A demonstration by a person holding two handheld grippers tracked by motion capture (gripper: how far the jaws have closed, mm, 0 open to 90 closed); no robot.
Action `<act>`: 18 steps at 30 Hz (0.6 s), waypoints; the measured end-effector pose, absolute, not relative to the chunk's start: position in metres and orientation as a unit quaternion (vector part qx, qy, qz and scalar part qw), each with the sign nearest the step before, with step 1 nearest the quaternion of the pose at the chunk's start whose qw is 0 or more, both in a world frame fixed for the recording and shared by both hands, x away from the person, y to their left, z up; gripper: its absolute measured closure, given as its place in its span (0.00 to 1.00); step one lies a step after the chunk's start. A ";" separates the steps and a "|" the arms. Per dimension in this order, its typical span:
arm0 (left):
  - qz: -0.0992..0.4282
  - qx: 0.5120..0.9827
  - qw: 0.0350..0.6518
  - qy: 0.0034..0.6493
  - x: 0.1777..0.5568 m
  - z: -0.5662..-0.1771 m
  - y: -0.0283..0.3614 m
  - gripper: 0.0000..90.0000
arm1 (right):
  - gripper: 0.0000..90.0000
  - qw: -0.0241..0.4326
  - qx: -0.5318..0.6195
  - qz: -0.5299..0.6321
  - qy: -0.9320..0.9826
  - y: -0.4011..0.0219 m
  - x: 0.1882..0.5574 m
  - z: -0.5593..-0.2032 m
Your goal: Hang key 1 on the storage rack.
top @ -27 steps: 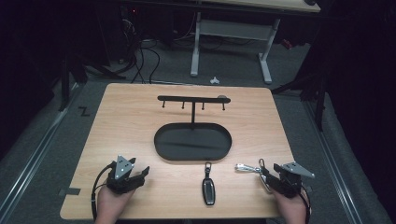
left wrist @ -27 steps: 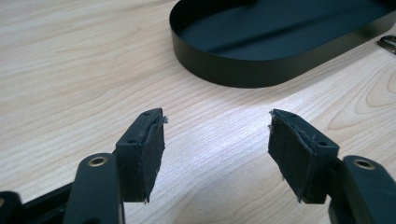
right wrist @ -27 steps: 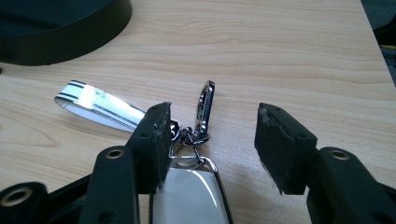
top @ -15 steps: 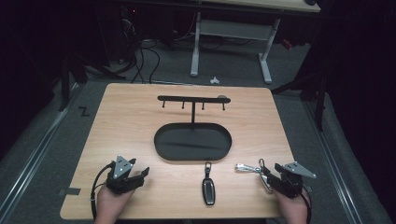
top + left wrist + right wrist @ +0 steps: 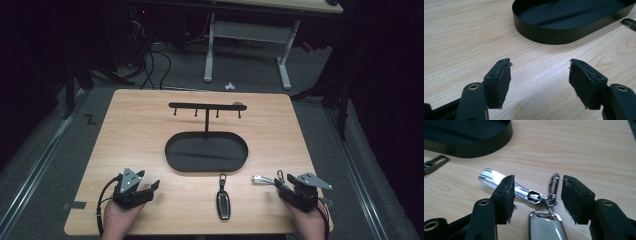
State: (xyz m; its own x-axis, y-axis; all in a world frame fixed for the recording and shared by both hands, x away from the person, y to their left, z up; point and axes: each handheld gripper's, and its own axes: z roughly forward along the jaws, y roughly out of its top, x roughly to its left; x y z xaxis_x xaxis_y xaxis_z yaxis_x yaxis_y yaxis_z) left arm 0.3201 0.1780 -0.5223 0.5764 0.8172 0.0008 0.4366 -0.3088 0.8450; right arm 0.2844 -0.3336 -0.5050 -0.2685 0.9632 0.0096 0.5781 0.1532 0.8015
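Note:
A silver keychain (image 5: 265, 179) with a shiny strap (image 5: 491, 176) and a carabiner clip (image 5: 552, 183) lies on the wooden table near its front right. My right gripper (image 5: 282, 186) (image 5: 538, 180) stands open over it. The chain's middle lies between the jaws, and the pads do not touch it. A black car key fob (image 5: 223, 202) lies flat at the front centre, and its loop end (image 5: 434, 163) is at the left edge of the right gripper view. My left gripper (image 5: 149, 189) (image 5: 540, 65) rests open at the front left, with bare wood between its jaws.
A black oval tray (image 5: 167, 152) (image 5: 564, 35) (image 5: 474, 147) sits mid-table, and from it rises a post bearing a hook bar (image 5: 205, 106). Beyond the table's far edge are a desk frame (image 5: 210, 50) and cables on the dark floor.

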 end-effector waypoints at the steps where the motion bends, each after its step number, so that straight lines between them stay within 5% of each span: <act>1: 0.223 0.777 0.429 0.402 0.320 -0.522 0.178 0.38 | 0.49 0.264 0.541 0.360 0.713 -0.331 0.285 -0.505; 18: 0.222 0.781 0.430 0.394 0.320 -0.522 0.176 0.36 | 0.45 0.225 0.496 0.369 0.753 -0.278 0.282 -0.506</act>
State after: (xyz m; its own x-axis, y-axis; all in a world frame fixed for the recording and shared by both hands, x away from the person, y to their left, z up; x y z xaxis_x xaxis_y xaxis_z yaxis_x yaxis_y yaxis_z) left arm 0.3196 0.1759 -0.5223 0.5909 0.8067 0.0088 0.4244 -0.3201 0.8470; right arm 0.2817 -0.2782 -0.5055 -0.4060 0.9135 0.0269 0.5813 0.2355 0.7788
